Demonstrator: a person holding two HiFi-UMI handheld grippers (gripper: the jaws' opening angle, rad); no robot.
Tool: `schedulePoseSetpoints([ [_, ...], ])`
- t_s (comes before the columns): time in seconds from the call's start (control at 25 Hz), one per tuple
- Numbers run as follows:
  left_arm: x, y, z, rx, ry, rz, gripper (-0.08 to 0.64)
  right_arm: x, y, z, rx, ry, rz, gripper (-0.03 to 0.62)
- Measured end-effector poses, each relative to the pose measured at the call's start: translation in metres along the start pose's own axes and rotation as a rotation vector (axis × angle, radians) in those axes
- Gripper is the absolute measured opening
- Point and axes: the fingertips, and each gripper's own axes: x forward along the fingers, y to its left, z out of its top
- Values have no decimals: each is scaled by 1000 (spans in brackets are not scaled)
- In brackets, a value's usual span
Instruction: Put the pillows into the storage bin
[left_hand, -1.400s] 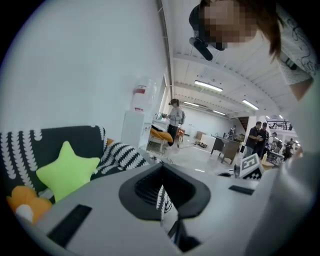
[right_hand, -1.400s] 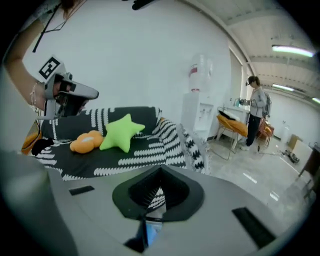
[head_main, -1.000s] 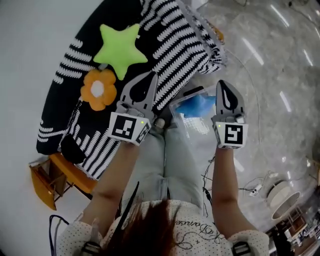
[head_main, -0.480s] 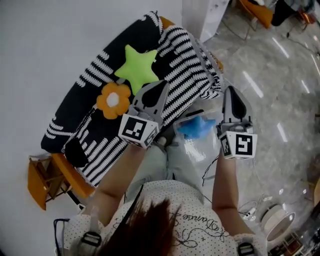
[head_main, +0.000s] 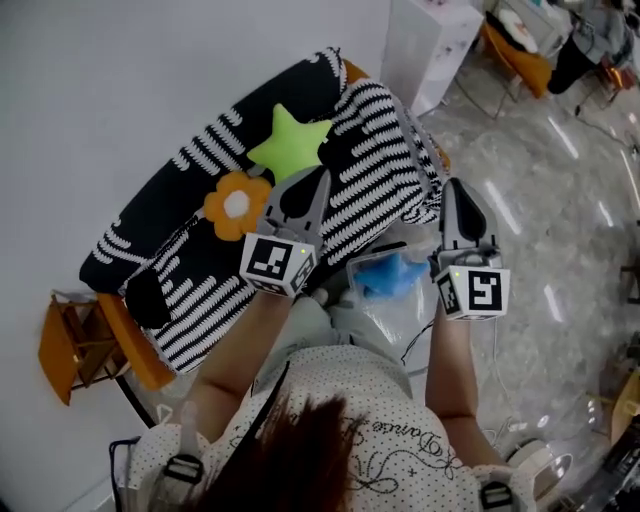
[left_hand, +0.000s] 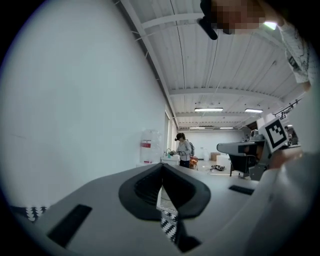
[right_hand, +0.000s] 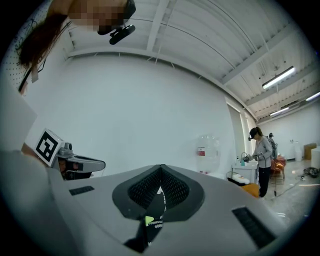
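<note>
Over the lap (head_main: 300, 322) | left gripper (head_main: 318, 178), right gripper (head_main: 452, 188): jaws pressed together, empty | best: spread wide, pinch lime-green star-shaped plush pillow (head_main: 290, 146) by one arm, lower into clear plastic storage bin (head_main: 372, 260).

1. Wall (head_main: 150, 80) stands close behind the sofa (head_main: 150, 240).
2. Cabinet (head_main: 425, 40) blocks the sofa's far end.
3. Floor (head_main: 560, 230) right of the bin (head_main: 392, 303) lies open.
4. Legs (head_main: 305, 322) stand just beside the bin, sofa side.

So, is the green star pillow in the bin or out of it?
Out. The green star pillow lies on the striped sofa beside the orange flower pillow, apart from the clear bin in front of it.
</note>
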Motion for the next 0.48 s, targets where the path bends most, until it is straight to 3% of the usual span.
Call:
schedulePoseSetpoints([
  [0.24, -34, 32, 18, 25, -40, 101, 5, 22, 41, 11, 19, -22, 103, 11],
  [0.48, -92, 81, 27, 29, -43, 306, 5, 62, 107, 17, 51, -37, 321, 11],
])
